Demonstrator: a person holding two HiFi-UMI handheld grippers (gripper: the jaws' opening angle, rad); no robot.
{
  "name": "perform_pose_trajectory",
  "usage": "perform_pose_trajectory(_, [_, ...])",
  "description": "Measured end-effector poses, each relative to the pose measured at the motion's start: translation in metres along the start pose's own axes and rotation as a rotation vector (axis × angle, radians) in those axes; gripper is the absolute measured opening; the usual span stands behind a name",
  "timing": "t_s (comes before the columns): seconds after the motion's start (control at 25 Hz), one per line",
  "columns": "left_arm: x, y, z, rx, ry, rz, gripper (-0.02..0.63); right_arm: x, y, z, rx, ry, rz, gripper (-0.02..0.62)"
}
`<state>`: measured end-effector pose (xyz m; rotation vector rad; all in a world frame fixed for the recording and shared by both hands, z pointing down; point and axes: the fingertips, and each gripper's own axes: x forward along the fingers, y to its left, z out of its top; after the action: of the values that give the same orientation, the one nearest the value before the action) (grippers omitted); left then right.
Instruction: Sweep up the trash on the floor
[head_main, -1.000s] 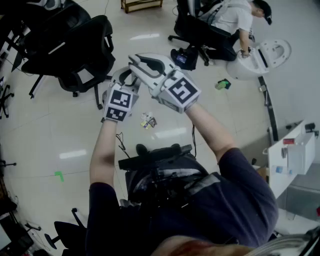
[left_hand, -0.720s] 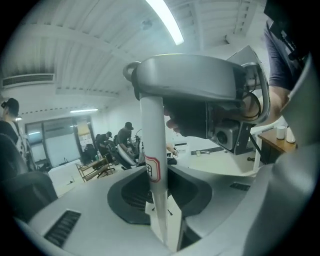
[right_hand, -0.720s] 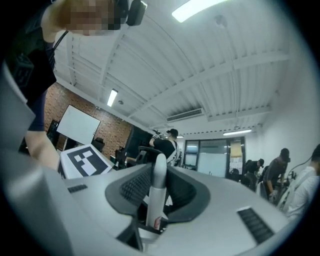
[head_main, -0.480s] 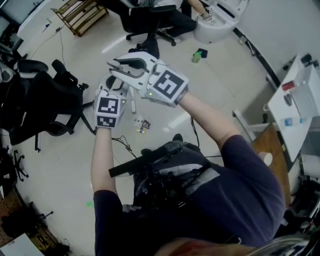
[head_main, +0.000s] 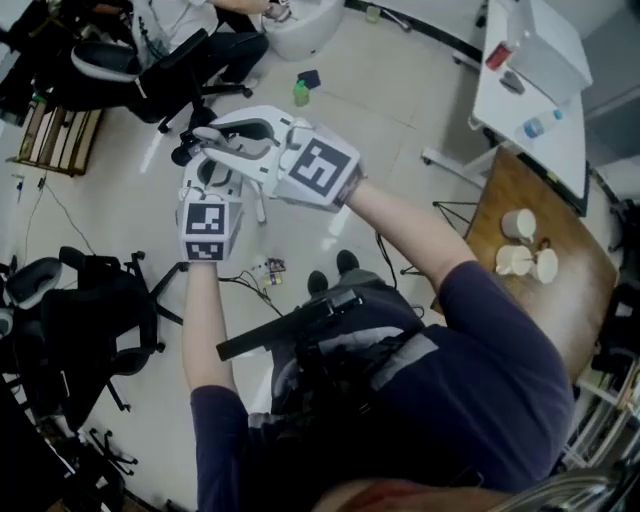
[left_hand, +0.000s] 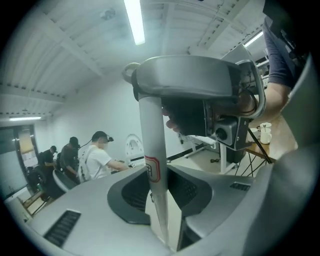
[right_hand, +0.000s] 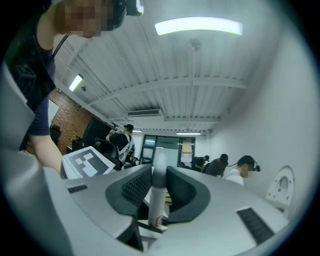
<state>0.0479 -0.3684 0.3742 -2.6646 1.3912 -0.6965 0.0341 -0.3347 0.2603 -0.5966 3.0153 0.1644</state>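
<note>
A white broom handle (left_hand: 150, 150) with a small red label stands upright between both grippers. In the head view my left gripper (head_main: 214, 172) sits just below and beside my right gripper (head_main: 218, 136), both held in front of my chest. The left gripper (left_hand: 158, 186) is shut on the handle at the label. The right gripper (right_hand: 157, 186) is shut on the handle (right_hand: 158, 195) near its rounded top end. A small piece of trash (head_main: 270, 268) lies on the pale floor under my hands. A green scrap (head_main: 300, 94) lies farther off. The broom's head is hidden.
Black office chairs (head_main: 85, 315) stand at the left. A seated person (head_main: 175, 25) works beside a white machine at the top. A wooden table (head_main: 520, 200) with white cups is at the right, a white desk (head_main: 515, 95) beyond it. Cables trail on the floor.
Both grippers have swung round together with the handle still in them. The view turned: the chairs slid to the lower left and the wooden table with cups came into sight at the right.
</note>
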Motion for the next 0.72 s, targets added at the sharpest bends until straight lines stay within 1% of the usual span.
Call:
perform_pose_trajectory(0.12, [0.026,-0.024,0.010,0.042,-0.036,-0.093,0.095,-0.025,-0.016,-0.007,-0.027,0.034,-0.100,0.110])
perform_pose_trajectory(0.2, [0.042,-0.048,0.016,0.081,-0.062,-0.173,0.095,-0.047,-0.022,-0.012,-0.063,0.069,-0.160,0.109])
perform_pose_trajectory(0.28, [0.058,-0.075,0.022,0.121,-0.087,-0.263,0.095,-0.070,-0.029,-0.018,-0.099,0.131,-0.226,0.106])
perform_pose_trajectory(0.36, [0.071,-0.097,0.027,0.150,-0.111,-0.336,0.095,-0.090,-0.036,-0.025,-0.109,0.190,-0.295,0.104])
perform_pose_trajectory(0.56, [0.096,-0.155,0.047,0.182,-0.144,-0.456,0.095,-0.149,-0.055,-0.029,-0.093,0.262,-0.454,0.103])
perform_pose_trajectory(0.72, [0.107,-0.208,0.061,0.192,-0.164,-0.536,0.095,-0.201,-0.060,-0.032,-0.085,0.318,-0.570,0.104])
